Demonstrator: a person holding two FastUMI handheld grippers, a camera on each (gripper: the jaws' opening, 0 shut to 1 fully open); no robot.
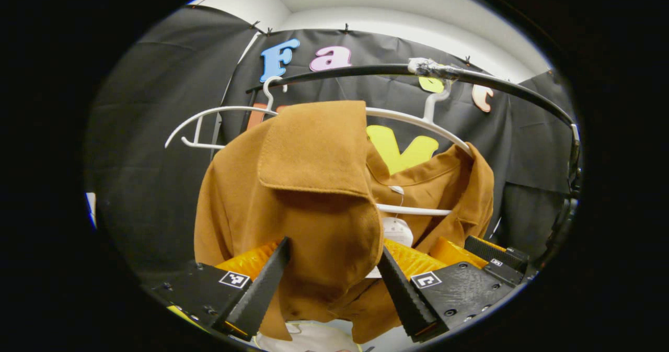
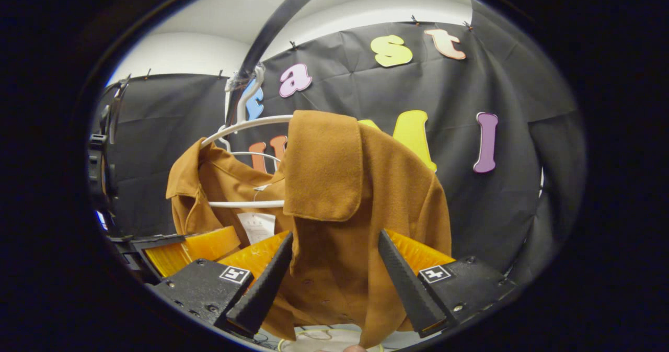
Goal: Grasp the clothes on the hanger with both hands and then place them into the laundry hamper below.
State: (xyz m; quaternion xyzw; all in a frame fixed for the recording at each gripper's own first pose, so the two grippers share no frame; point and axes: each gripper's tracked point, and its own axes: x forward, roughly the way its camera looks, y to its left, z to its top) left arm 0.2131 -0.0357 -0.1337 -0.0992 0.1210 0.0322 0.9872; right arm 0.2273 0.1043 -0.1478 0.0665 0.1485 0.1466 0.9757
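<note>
A: Brown coat up on the white hanger under the black rail. Left gripper spread wide around one shoulder, right gripper spread around the other, neither clamped.

B: Risk? Pull down and the collar could snag on the hanger's ends, dragging it off the rail.

A: Hamper rim directly below; open room beside the booth wall.

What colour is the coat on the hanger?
Plain camel brown coat, clearest in the right gripper view.
</note>
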